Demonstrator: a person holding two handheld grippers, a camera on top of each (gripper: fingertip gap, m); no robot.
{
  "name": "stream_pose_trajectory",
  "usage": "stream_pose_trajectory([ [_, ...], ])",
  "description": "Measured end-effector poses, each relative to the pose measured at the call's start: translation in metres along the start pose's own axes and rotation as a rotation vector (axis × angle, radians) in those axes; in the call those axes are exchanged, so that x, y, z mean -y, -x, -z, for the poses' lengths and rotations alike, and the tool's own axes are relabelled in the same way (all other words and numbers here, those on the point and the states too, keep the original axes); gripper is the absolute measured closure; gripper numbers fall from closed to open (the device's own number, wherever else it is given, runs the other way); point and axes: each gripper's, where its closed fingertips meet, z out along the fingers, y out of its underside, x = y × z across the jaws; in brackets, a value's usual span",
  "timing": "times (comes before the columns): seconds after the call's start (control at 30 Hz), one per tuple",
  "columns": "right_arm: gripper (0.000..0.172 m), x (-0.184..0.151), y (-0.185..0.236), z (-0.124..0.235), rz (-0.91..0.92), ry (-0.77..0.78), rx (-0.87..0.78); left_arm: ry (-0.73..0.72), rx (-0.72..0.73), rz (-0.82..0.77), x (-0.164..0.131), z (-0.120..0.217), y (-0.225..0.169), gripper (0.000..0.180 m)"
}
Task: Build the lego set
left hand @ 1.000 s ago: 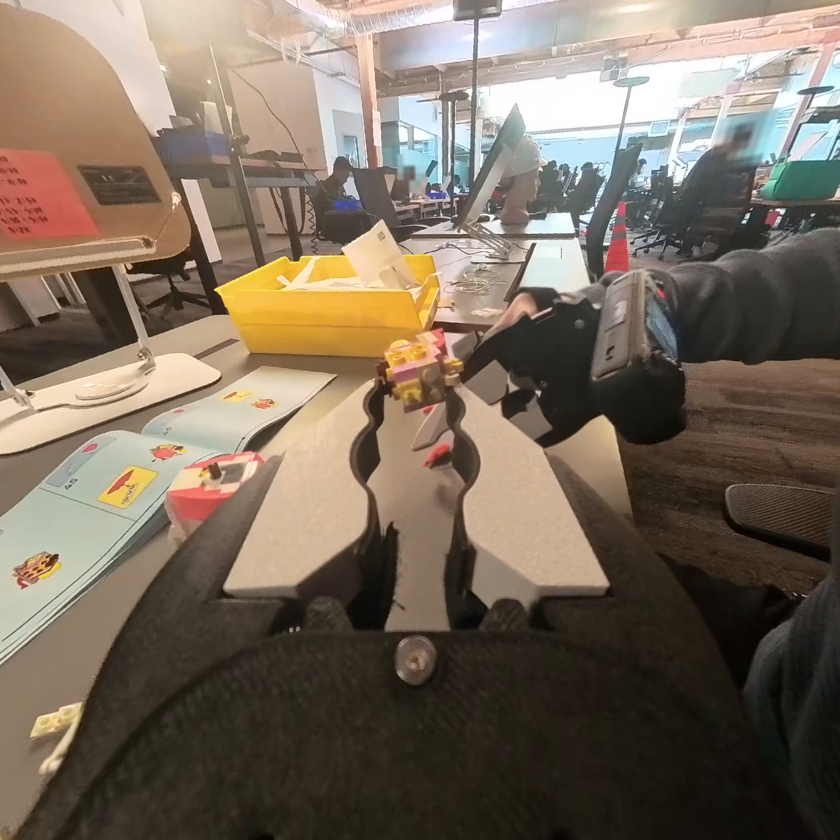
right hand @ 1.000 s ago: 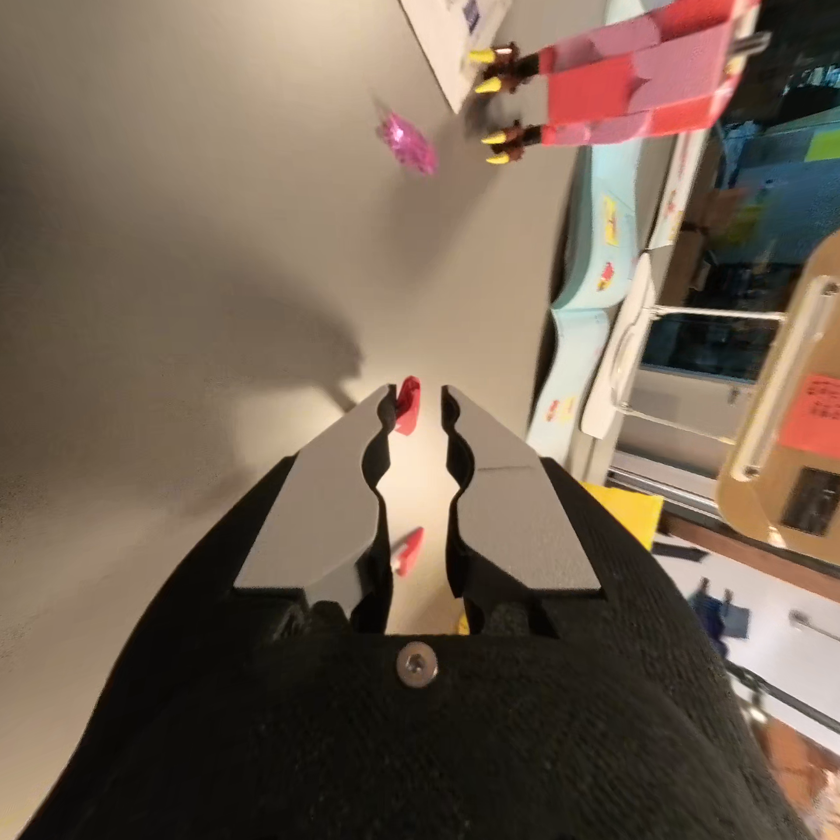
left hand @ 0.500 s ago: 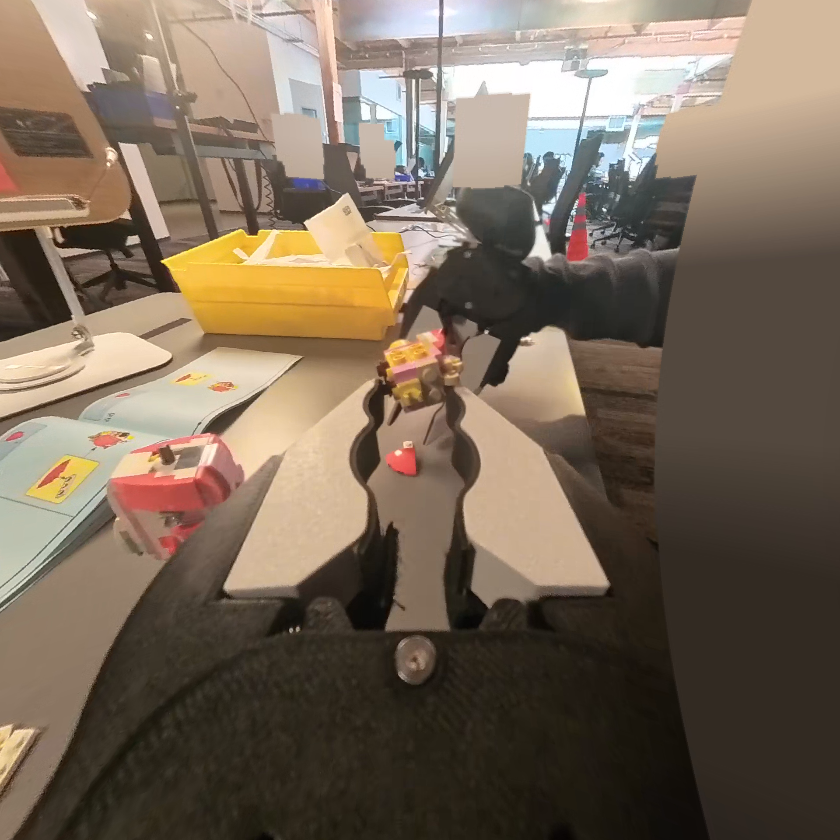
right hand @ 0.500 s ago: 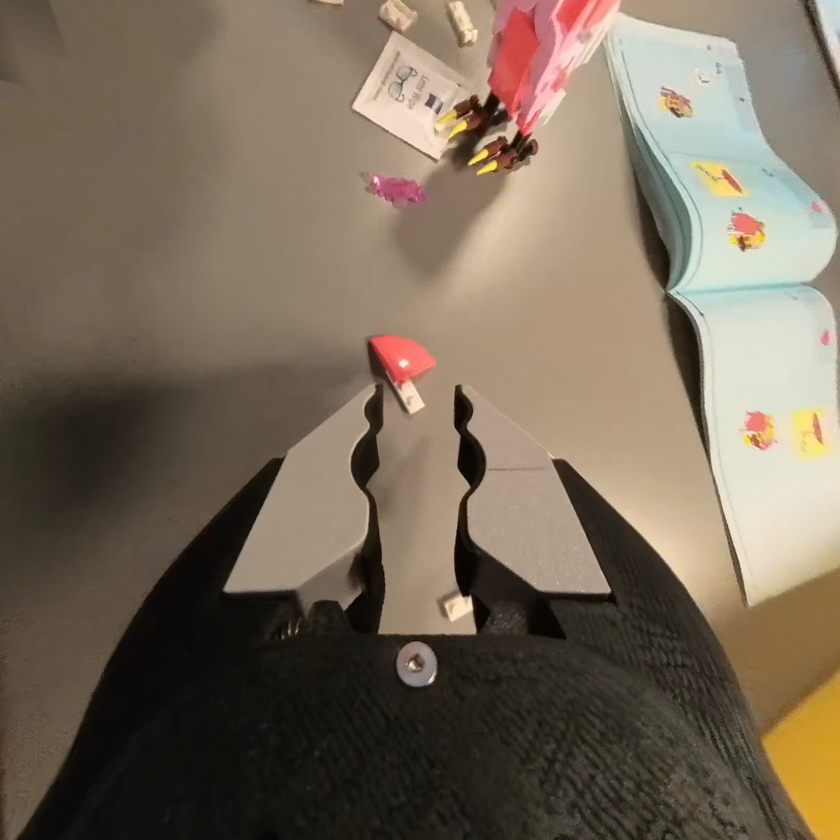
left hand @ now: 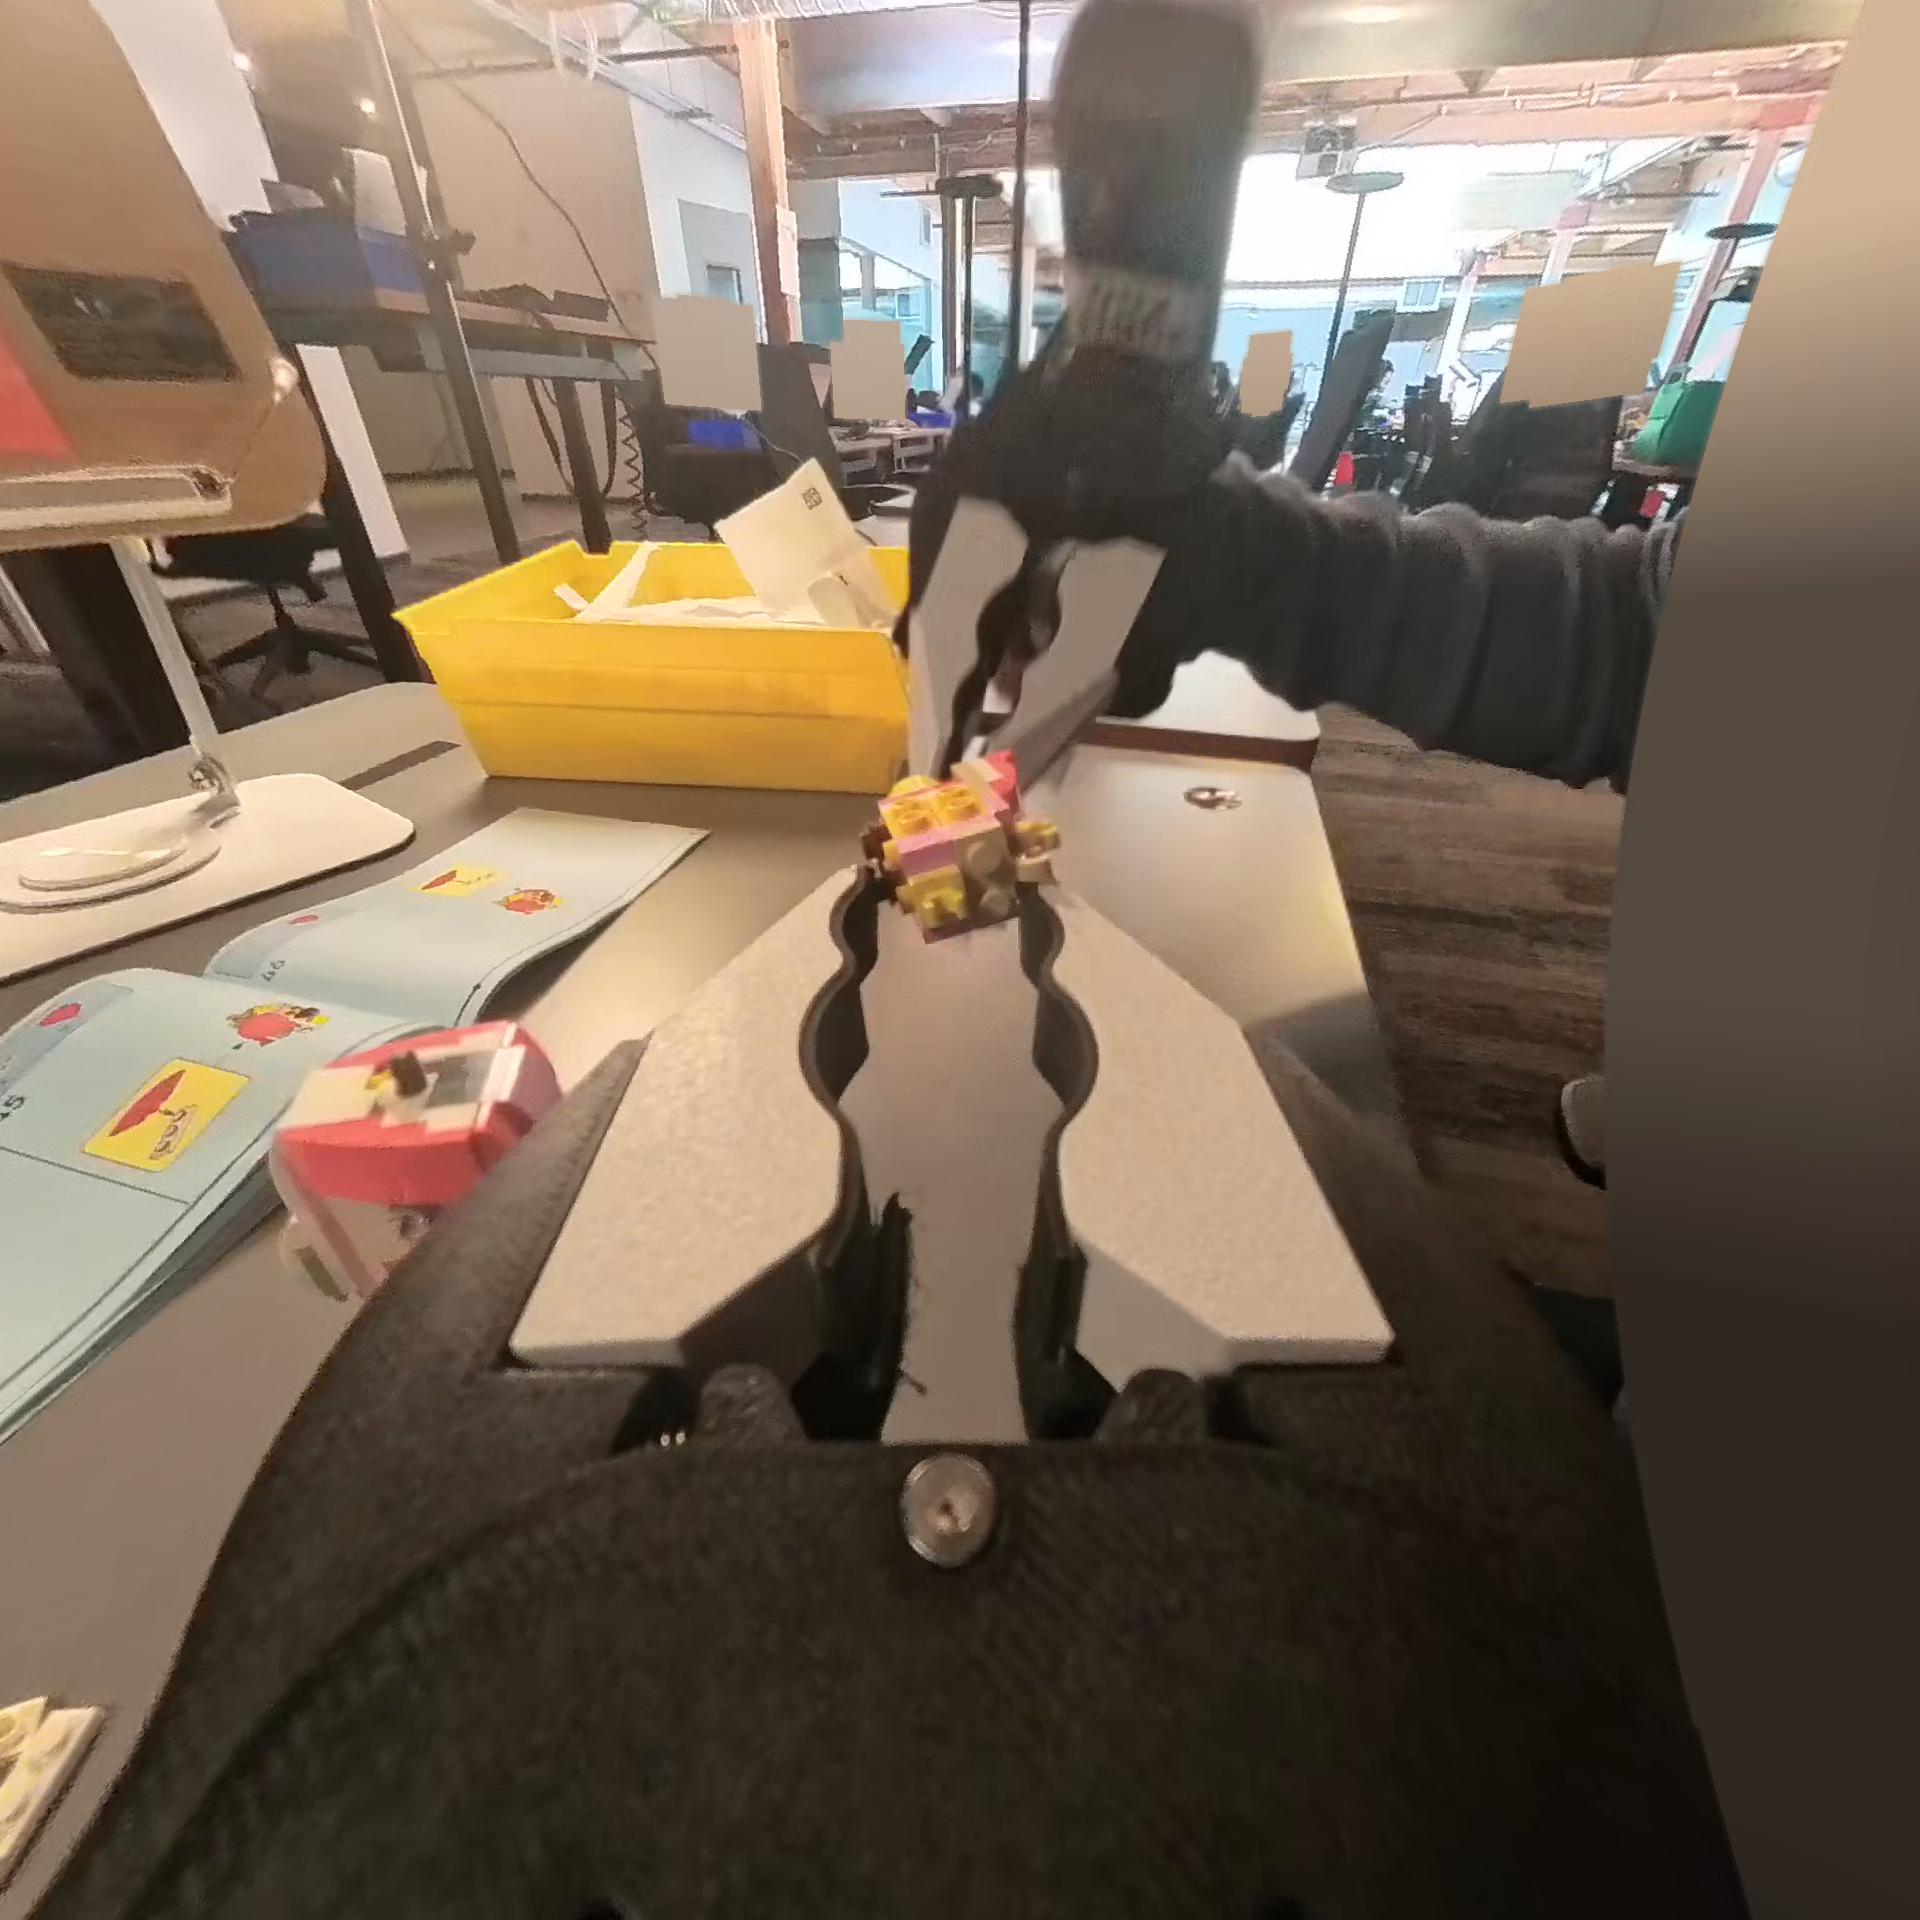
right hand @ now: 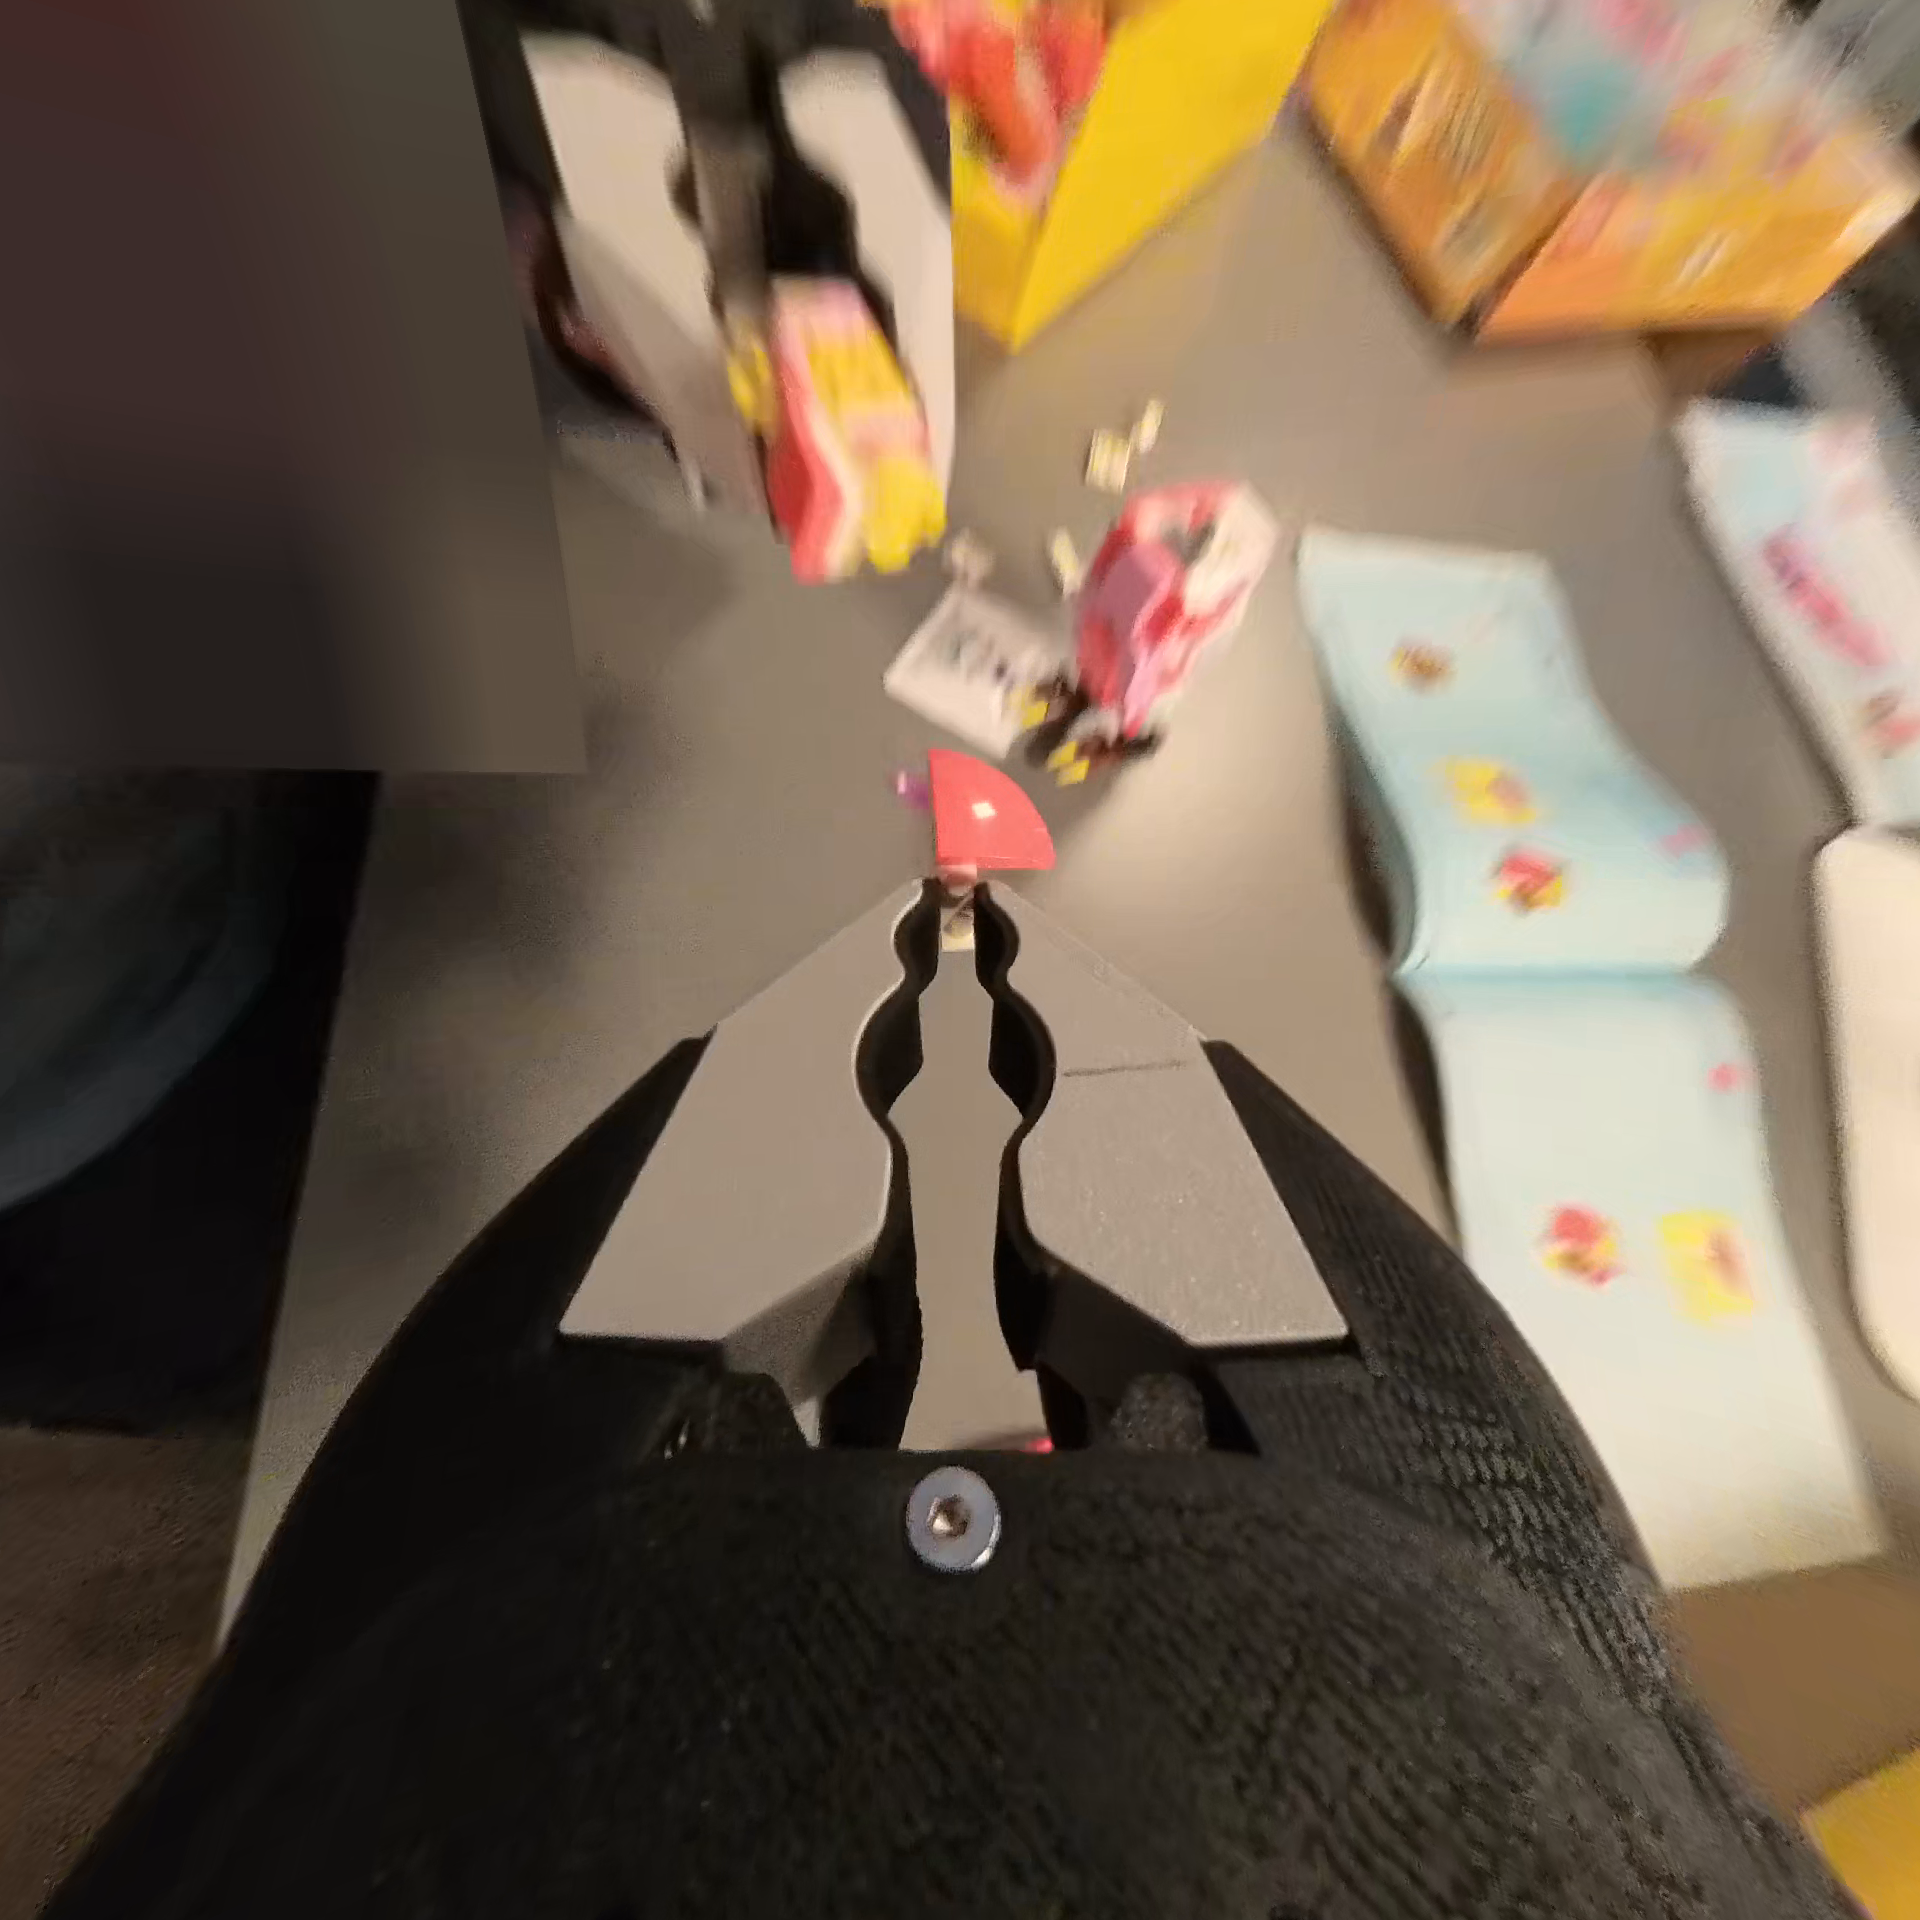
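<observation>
Brick cluster, one small block of yellow, pink and tan pieces, sits pinched at the tips of the left gripper, whose jaws stand a little apart with both tips pressed to its sides, held above the grey table. Just beyond it the right gripper comes down from above, its jaws nearly closed on the small stub of one red quarter-round piece, which hangs right over the far top of the cluster. To the near left on the table lies one larger red and pink brick model, beside one open pale-blue instruction booklet. Farther off stands one yellow bin with white paper bags in it. At the far left is one white stand base. In the blurred right wrist view, one white sachet lies next to the model, a few loose pale bricks are scattered near it, and one orange box is at the far edge.
</observation>
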Motion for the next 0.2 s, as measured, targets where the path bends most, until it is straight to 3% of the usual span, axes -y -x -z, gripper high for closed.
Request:
stream_pose_trajectory([
  [0.1,0.168,0.063,0.002,0.027,0.074,-0.094,0.005,-0.010,-0.015,0.013,0.023,-0.003,-0.009,0.155],
  [0.2,0.168,0.117,0.021,0.044,0.102,-0.142,0.111,-0.005,-0.050,0.010,0.054,-0.002,-0.027,0.155],
])
